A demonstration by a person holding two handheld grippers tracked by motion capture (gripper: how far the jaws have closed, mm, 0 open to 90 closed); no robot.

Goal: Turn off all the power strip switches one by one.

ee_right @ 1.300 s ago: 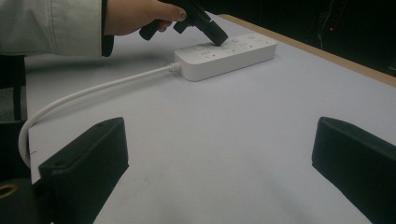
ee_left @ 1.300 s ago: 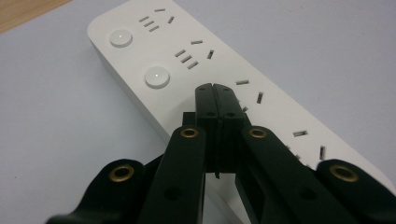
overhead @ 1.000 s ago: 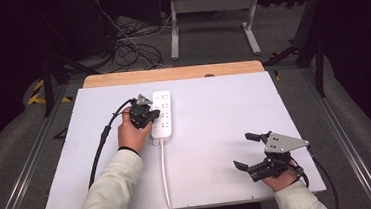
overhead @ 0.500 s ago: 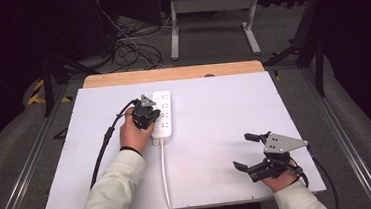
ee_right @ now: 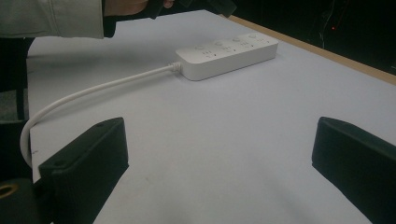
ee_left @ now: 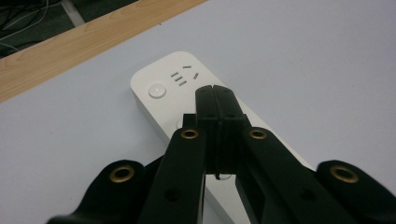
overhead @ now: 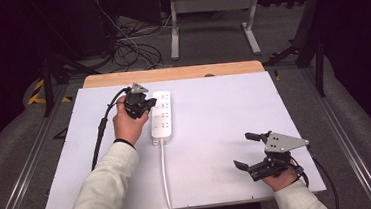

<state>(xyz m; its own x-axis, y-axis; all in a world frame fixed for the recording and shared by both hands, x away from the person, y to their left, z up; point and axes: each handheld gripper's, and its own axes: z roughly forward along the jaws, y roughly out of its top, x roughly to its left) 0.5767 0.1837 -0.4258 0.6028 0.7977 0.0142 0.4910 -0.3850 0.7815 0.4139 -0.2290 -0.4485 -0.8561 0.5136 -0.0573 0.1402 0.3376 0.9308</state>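
From above, a white power strip point(overhead: 161, 115) lies far left on the table point(overhead: 214, 112); the left gripper point(overhead: 147, 105) is unmoved against its left edge. In the left gripper view, closed jaws press on the strip near a round button point(ee_left: 157, 90). The right gripper point(ee_right: 219, 172) stays wide open, empty, near right.

White table top point(overhead: 216, 132) with a wooden strip point(overhead: 171, 74) along its far edge. A white power strip point(overhead: 162, 121) lies flat on it; its white cord point(overhead: 165, 181) runs to the near edge.
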